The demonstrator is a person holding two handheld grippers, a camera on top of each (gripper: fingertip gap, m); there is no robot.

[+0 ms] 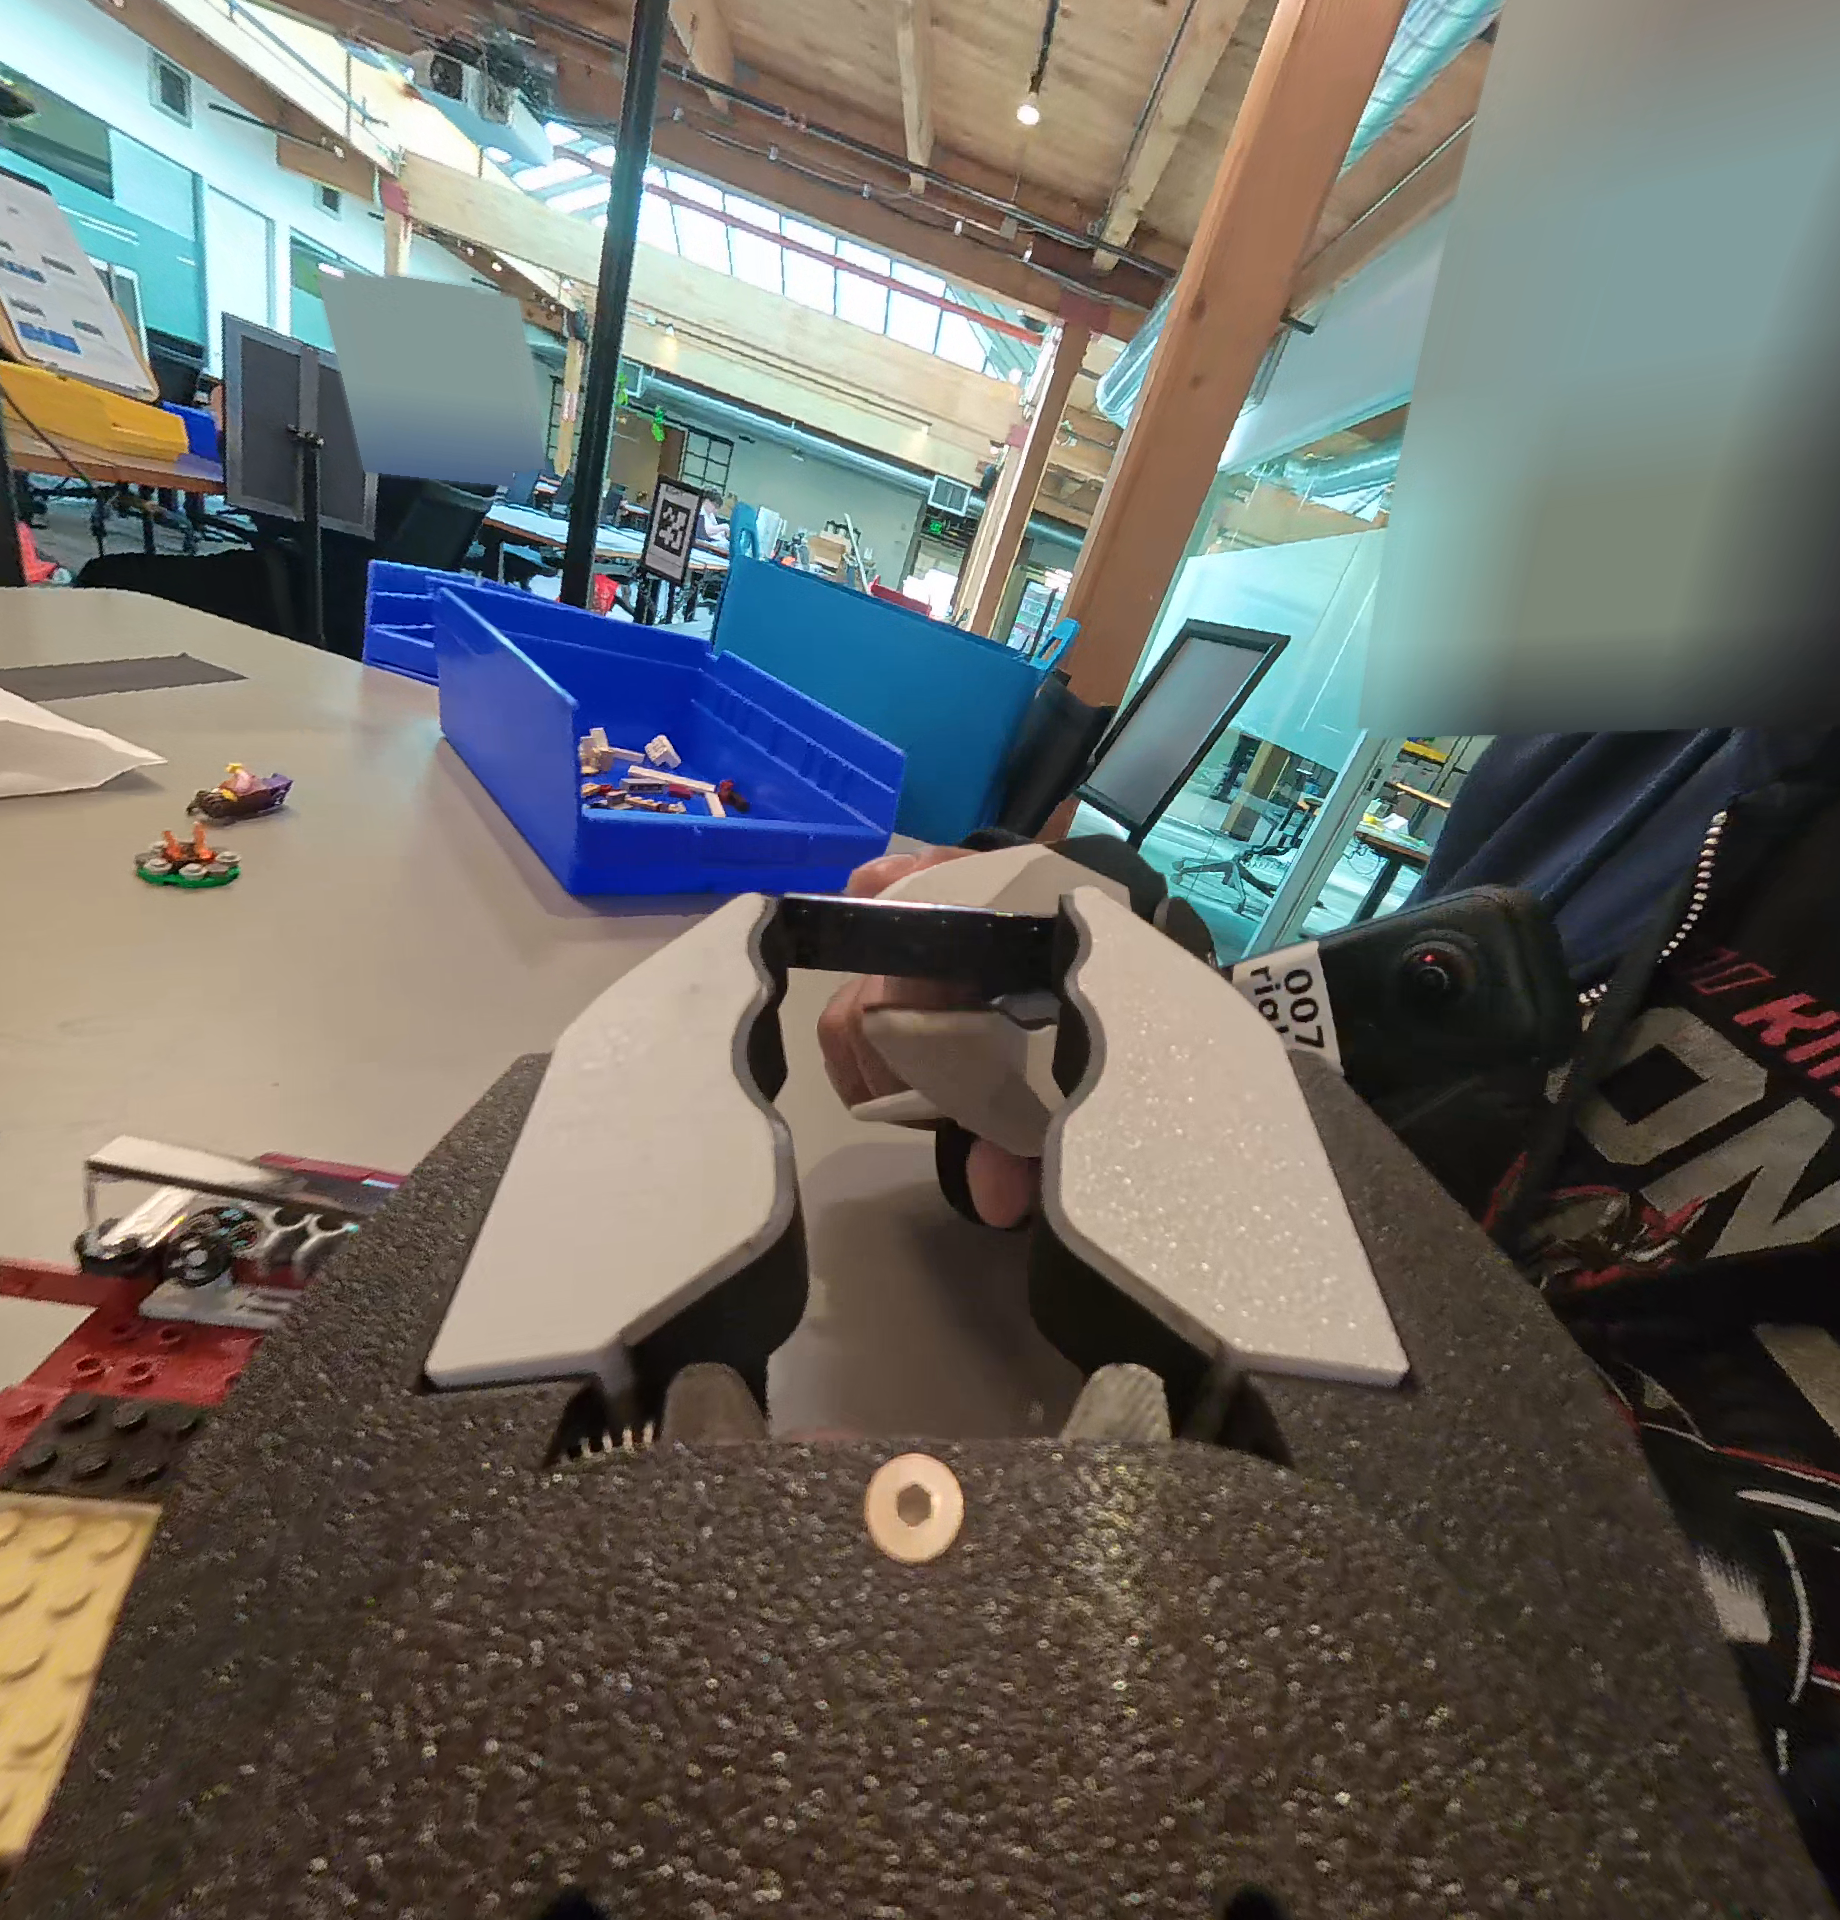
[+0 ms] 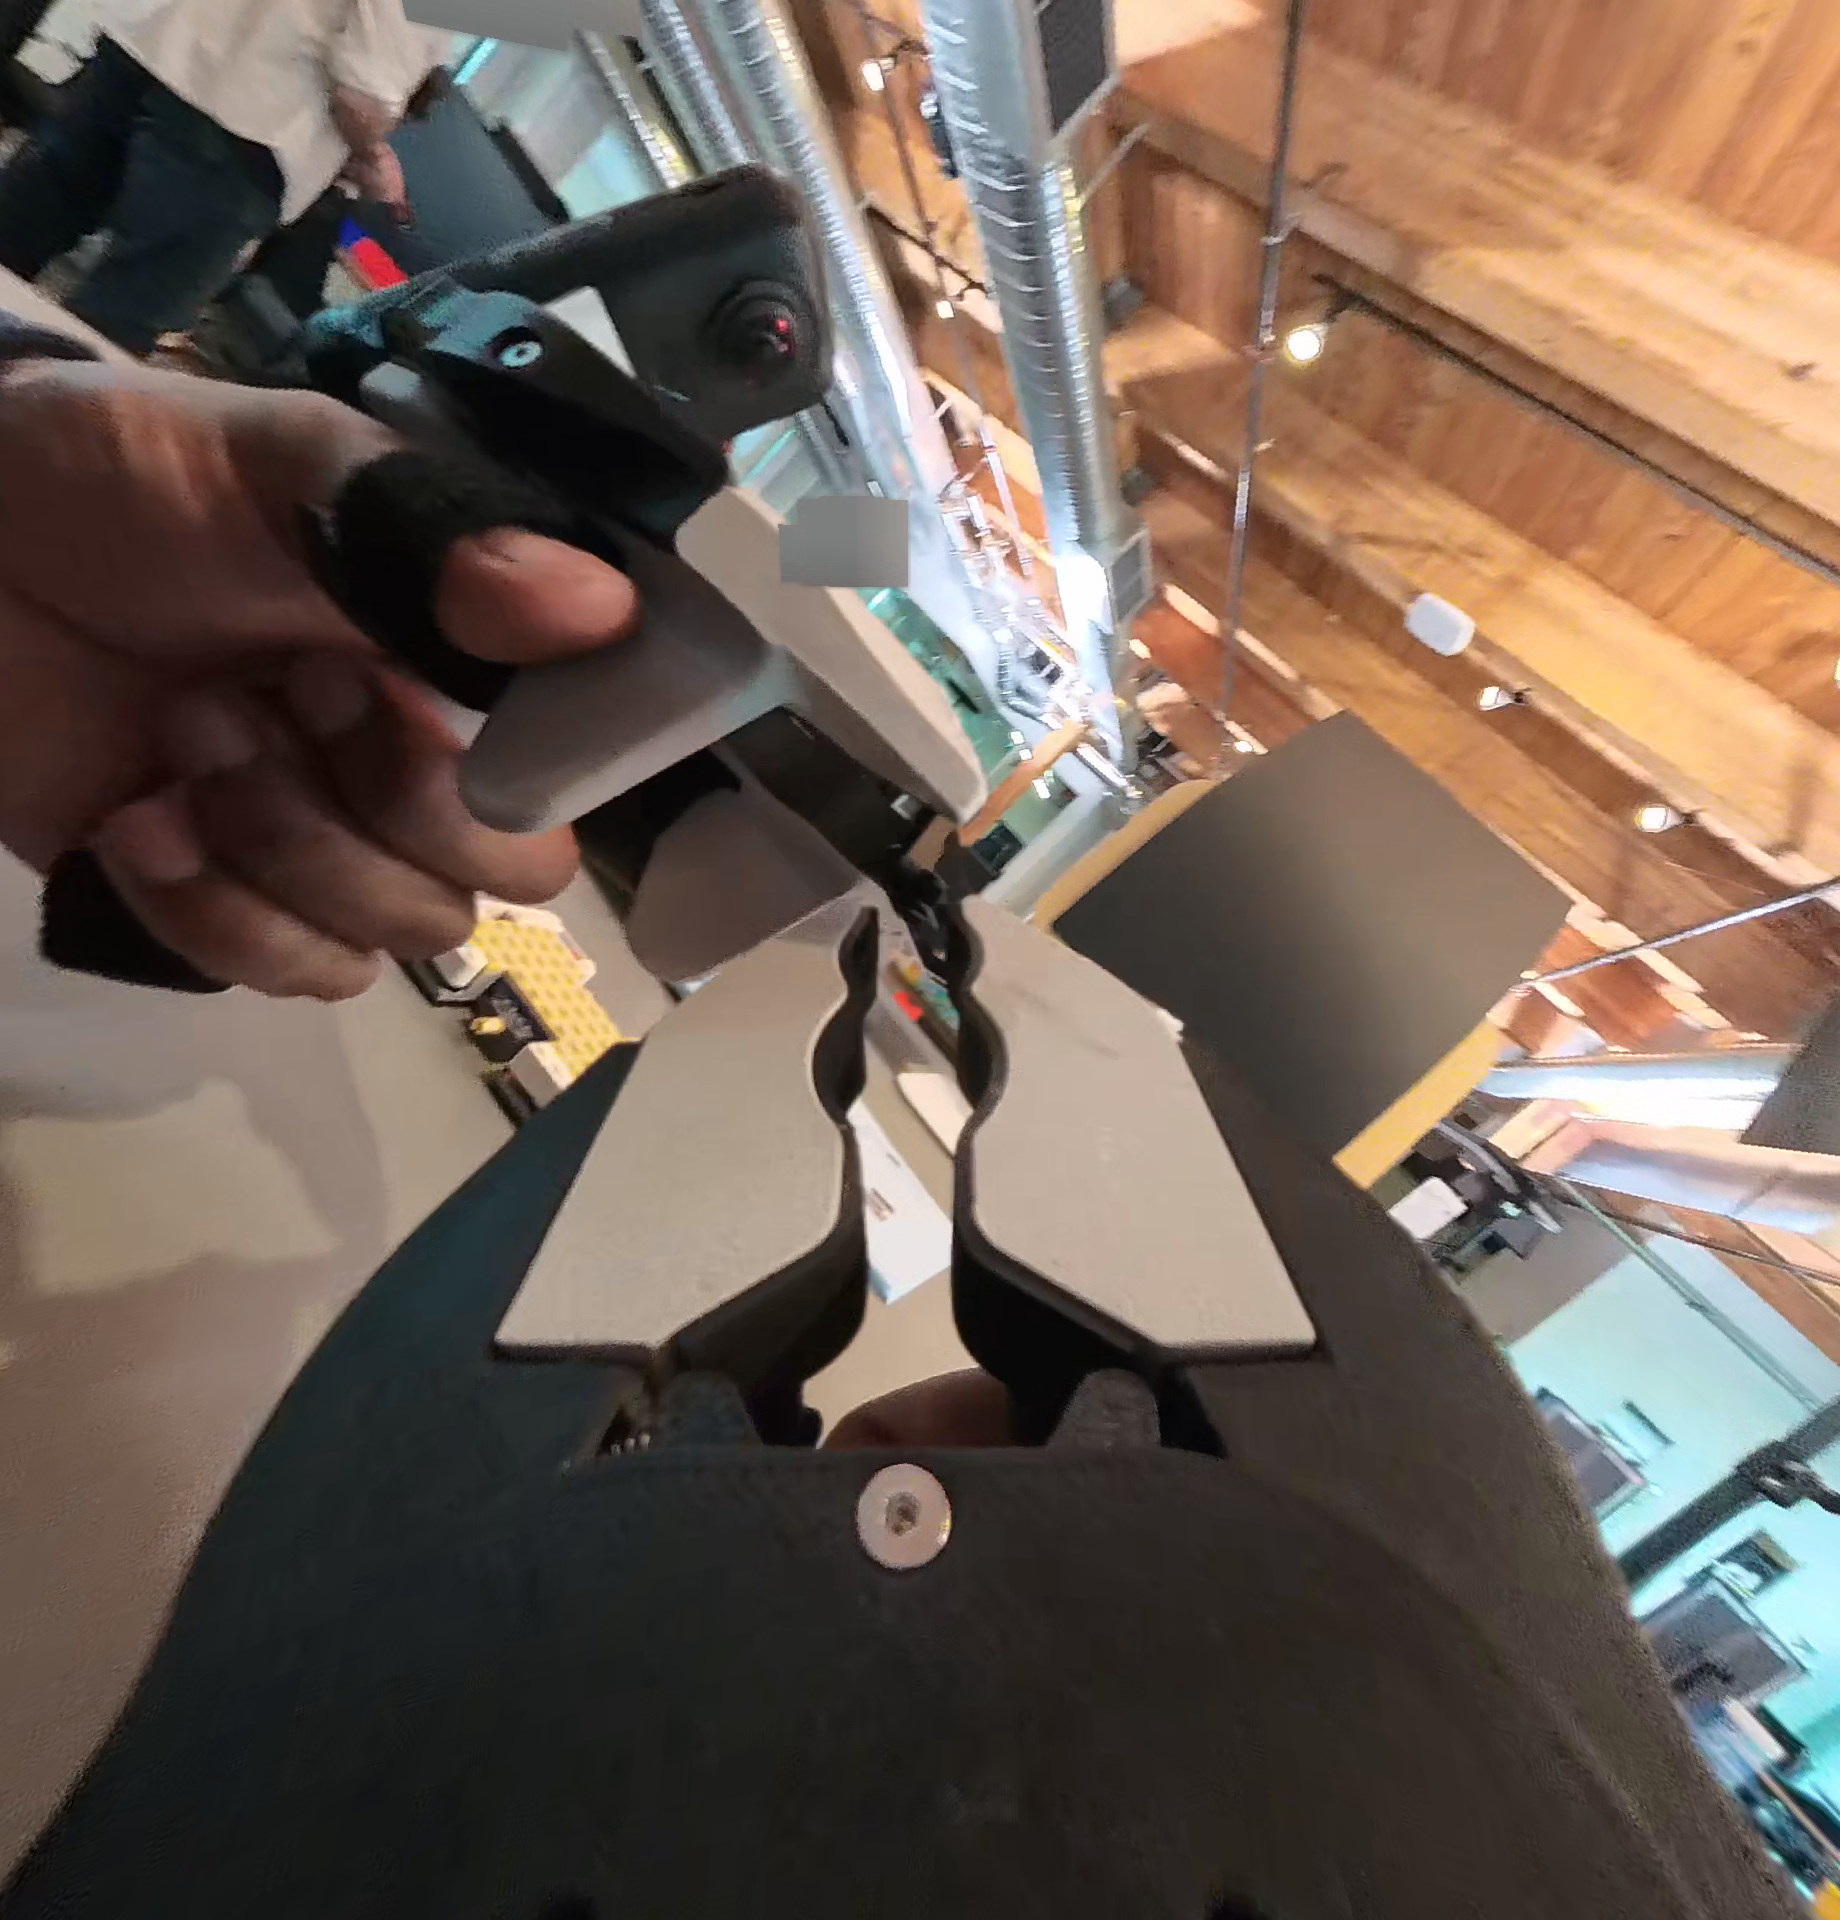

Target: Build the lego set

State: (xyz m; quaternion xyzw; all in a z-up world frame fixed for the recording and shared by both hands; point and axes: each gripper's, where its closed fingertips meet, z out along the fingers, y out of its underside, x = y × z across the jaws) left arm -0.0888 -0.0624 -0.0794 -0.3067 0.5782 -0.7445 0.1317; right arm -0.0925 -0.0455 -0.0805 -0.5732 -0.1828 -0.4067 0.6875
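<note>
A flat black studded plate point(image 1: 916, 940) was clamped between the left gripper point(image 1: 921, 935) fingers above the grey surface point(image 1: 376, 935). A white lettered label point(image 1: 1295, 1003) was seen on the right gripper point(image 2: 911, 935), whose narrowed fingers gripped nothing visible.

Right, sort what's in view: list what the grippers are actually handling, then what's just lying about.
In hand:
- black flat piece, clamped end to end by the left gripper
- right gripper, tips nearly closed right at that piece; grip unclear

Lying about:
- blue bin holding small bricks
- two small toy builds
- red and tan plates
- white bag
</note>
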